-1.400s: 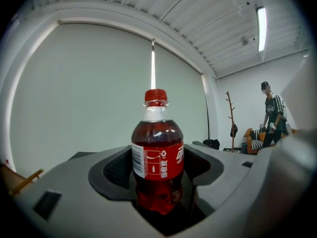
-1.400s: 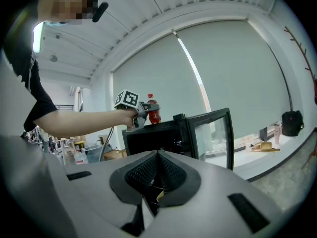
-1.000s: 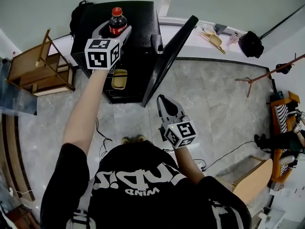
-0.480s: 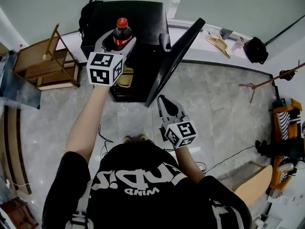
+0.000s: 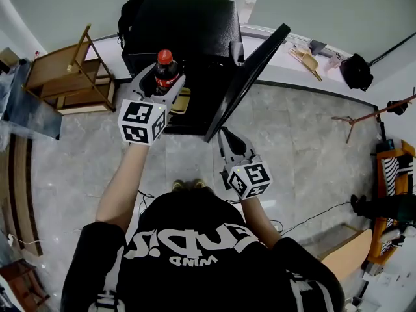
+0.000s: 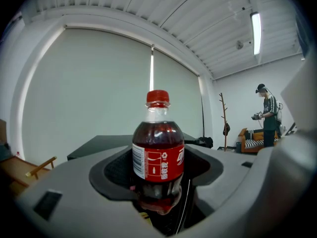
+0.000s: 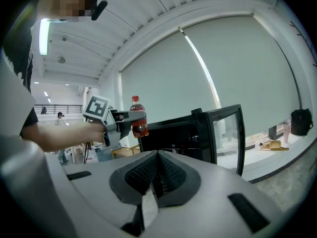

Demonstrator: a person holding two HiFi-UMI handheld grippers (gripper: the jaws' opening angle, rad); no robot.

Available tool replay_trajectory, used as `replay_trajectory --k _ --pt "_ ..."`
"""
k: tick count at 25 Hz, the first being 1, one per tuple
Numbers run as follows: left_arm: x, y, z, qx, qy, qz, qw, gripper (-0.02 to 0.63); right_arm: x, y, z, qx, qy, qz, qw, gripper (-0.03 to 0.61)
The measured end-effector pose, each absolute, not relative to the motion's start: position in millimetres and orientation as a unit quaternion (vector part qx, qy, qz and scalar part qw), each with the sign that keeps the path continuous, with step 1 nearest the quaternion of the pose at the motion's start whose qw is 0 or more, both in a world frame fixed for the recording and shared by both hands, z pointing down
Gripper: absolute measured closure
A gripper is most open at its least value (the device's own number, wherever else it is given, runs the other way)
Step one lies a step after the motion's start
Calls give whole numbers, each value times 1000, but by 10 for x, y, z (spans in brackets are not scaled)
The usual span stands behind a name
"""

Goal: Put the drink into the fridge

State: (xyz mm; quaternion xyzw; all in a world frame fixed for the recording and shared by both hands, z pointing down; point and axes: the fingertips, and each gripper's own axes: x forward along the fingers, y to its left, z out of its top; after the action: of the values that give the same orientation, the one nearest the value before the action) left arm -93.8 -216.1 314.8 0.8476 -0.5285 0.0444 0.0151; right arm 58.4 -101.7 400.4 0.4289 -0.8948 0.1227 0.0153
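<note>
- Head view: black fridge [image 5: 188,31] at 12 o'clock of the person. Its door [image 5: 250,77] is swung open toward 1 o'clock.
- Left gripper [image 5: 161,86] reaches out at 11 o'clock. Its 2 jaws are spread wide and clamped on the body of a cola bottle [image 5: 166,71]. The left gripper view confirms this: the bottle [image 6: 158,155] sits upright between the pads, red cap up, red label facing the camera.
- Bottle location: outside the fridge, in the air before its open front, near the top front edge. In the right gripper view it [image 7: 138,118] hangs at 9 o'clock of the fridge [image 7: 173,138], base about level with the fridge top.
- Right gripper [image 5: 225,135] is at 1 o'clock, close to the torso, just below the lower edge of the door. Its jaws are pressed together with nothing between them [image 7: 156,170], pointing toward the door [image 7: 225,133].
- A yellowish item [image 5: 183,100] shows at the fridge opening, just at 3 o'clock of the left gripper; kind unclear.
- Surroundings: wooden rack [image 5: 71,77] at 9 o'clock of the fridge; dark bag [image 5: 356,71] by the wall at 2 o'clock; grey tile floor [image 5: 305,148].
- Left gripper view, 3 o'clock: 1 other person [image 6: 269,115] standing beside a coat stand [image 6: 222,123].
</note>
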Motion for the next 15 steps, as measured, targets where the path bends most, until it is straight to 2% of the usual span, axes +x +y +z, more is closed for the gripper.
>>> replay_trajectory --k 7,15 --pt "-986 -1972 3483 848 -529 34 20 308 544 -984 3983 433 -894 117 14 557" --pt "-1026 -1963 3955 850 -525 29 20 308 465 -977 4360 427 -897 112 25 557"
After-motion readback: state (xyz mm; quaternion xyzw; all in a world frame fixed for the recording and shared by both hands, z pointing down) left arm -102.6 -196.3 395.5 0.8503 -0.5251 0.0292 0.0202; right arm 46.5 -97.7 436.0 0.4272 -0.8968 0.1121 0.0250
